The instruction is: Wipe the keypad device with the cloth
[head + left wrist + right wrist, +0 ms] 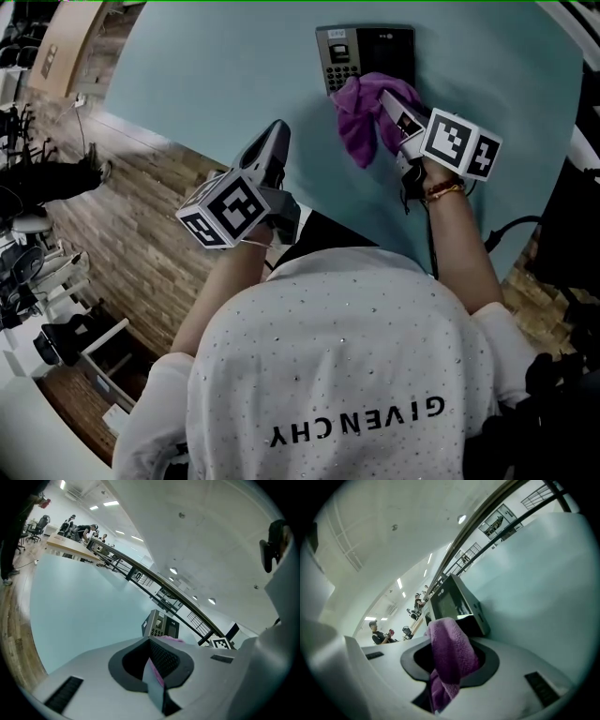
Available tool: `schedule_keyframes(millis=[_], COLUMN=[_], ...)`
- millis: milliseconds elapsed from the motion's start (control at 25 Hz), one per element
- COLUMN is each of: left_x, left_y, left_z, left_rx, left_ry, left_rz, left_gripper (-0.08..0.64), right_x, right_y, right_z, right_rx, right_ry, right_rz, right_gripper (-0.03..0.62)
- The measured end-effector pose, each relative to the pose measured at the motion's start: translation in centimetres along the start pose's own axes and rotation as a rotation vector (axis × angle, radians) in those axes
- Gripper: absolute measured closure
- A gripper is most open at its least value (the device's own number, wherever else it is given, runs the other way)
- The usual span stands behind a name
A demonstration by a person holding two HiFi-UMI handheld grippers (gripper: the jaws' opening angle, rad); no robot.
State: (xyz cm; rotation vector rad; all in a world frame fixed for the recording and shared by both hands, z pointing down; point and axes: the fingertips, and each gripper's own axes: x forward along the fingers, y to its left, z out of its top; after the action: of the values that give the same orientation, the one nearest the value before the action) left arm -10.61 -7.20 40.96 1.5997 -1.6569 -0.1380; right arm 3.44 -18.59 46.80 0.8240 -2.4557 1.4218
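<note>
Right tongs (386, 99), clenched on the purple cloth (359, 120), meet the lower edge of the wall-mounted keypad device (364, 54), left tongs (274, 141) closed and empty alongside; light, even strokes over the keys seem wisest.

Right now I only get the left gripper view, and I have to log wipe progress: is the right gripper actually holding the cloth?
Observer: Yes. In its own view the right gripper is shut on the purple cloth, which bulges up between the jaws.
Operator: Where is it on the keypad device?
Observer: From the head view, it covers the keypad device's lower right corner and hangs below it. The buttons are uncovered.
Operator: And my gripper?
Observer: The left gripper is below and left of the device, apart from it.
</note>
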Motion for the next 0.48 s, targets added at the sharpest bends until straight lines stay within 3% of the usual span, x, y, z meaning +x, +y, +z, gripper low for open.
schedule_keyframes(millis=[480], left_x=[-0.5], left_y=[0.7], left_z=[-1.1], left_rx=[-0.031], left_ry=[-0.006], left_rz=[-0.009], left_gripper=[0.554], right_x=[-3.8], right_y=[-4.1], right_z=[2.0], right_rx=[0.038], right_ry=[-0.098], right_rz=[-0.129], right_gripper=[0.491])
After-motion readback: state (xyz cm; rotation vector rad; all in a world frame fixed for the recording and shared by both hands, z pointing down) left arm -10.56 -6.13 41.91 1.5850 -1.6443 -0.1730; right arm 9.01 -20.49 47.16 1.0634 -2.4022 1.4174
